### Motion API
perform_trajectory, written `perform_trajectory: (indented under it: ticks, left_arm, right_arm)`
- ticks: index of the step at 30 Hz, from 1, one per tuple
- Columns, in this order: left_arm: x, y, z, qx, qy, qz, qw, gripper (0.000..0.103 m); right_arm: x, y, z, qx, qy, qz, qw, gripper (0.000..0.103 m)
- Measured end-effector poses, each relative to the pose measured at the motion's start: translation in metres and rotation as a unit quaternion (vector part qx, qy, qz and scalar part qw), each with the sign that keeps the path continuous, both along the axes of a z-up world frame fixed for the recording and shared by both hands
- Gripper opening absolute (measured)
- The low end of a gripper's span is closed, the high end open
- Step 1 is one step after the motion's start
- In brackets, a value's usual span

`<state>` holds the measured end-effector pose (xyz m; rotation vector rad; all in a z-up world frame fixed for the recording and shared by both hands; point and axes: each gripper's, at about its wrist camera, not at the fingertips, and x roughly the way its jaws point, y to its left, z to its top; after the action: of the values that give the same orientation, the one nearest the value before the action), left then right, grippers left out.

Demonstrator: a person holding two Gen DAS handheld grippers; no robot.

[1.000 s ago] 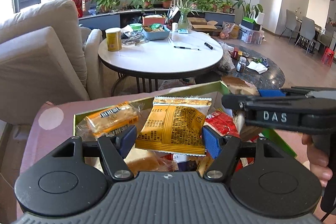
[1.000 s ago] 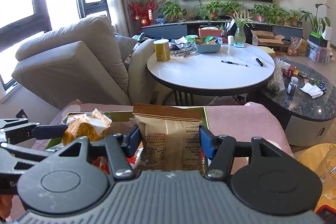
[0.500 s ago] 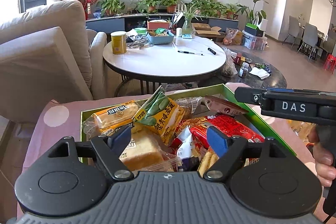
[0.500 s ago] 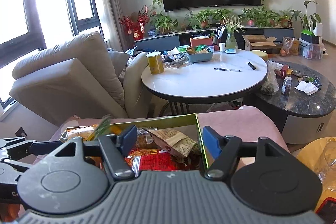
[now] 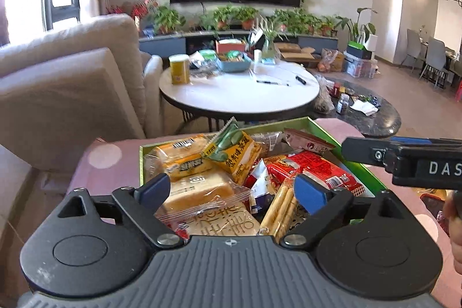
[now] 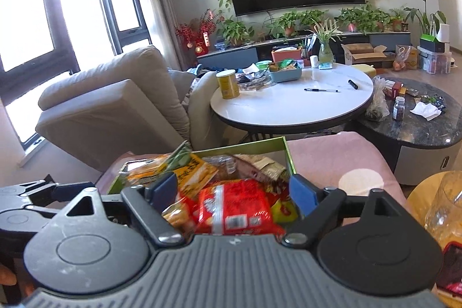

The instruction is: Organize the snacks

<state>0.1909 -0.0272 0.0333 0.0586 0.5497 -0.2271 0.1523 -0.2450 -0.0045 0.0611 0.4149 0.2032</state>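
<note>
Fingers of left gripper [image 5: 231, 189] spreading, empty; yellow packet [image 5: 234, 153] clamped a second ago now dropped in green box [image 5: 346, 145] at centre frame; right gripper [image 6: 234, 191] likewise wide and empty, its brown packet [image 6: 248, 166] released among red packets [image 6: 235, 205] at lower centre; both pulled back since

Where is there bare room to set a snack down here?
The green box is packed with snacks. Free patches: the pink cloth right of the box, and the white round table between the yellow can and the pens. Its back edge is cluttered.
</note>
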Motion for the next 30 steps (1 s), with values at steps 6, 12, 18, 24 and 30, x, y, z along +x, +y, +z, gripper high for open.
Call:
perform_trajectory:
  ticks: [6,12,18,24,30]
  left_arm:
    - [-0.039,0.001,0.018,0.003,-0.040,0.010,0.9991,0.103]
    - [-0.078,0.004,0.025,0.024,-0.065,0.042,0.9967,0.103]
    - [-0.110,0.015,0.025,0.003,-0.063,0.061,0.9961,0.103]
    - [-0.137,0.023,0.021,0.012,-0.067,0.097,0.9930,0.103]
    - [-0.159,0.032,0.022,0.007,-0.069,0.107,0.9918,0.103]
  right_arm:
    - [-0.028,0.005,0.010,0.000,-0.012,0.006,1.000,0.087]
    - [-0.066,0.004,0.020,0.011,-0.039,0.003,0.999,0.087]
    - [-0.098,0.008,0.016,0.010,-0.044,-0.005,0.999,0.087]
    - [-0.118,0.017,0.009,0.004,-0.042,0.000,0.999,0.087]
    - [-0.136,0.023,0.002,0.010,-0.041,0.003,0.999,0.087]
